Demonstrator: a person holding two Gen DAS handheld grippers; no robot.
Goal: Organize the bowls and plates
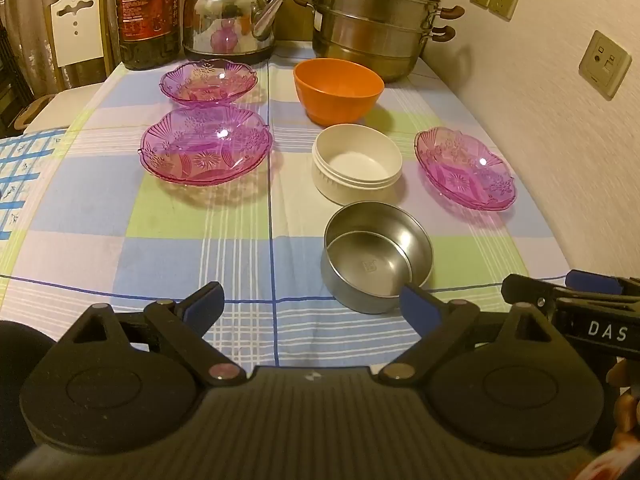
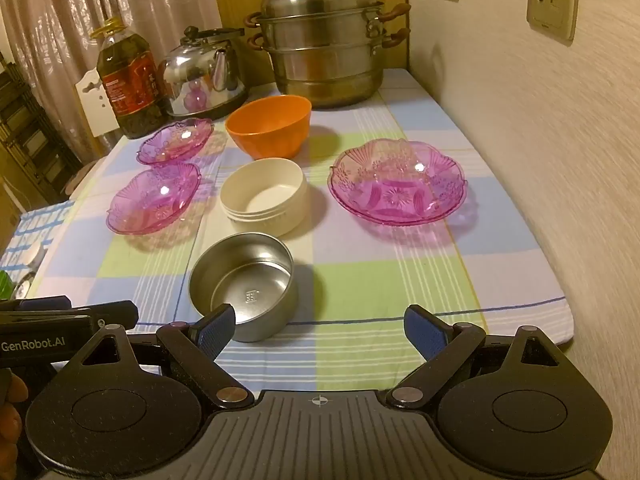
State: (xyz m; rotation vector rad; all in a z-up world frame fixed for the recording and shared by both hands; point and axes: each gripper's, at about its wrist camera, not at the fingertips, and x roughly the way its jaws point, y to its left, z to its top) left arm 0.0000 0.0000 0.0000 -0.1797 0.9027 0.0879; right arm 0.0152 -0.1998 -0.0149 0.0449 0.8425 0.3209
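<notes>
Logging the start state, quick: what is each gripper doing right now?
Left gripper: open, holding nothing.
Right gripper: open, holding nothing.

Left gripper and right gripper hover, jaws spread wide.

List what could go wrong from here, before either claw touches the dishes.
1. The steel bowl sits nearest both open claws, left claw and right claw; its smooth wall may slip from a pinch.
2. The purple plates look thin and glassy; a rim grasp could tip or chip one.
3. The white bowl stands close behind the steel bowl, so a reach past could knock it.
4. The tablecloth could drag if dishes are slid.
</notes>
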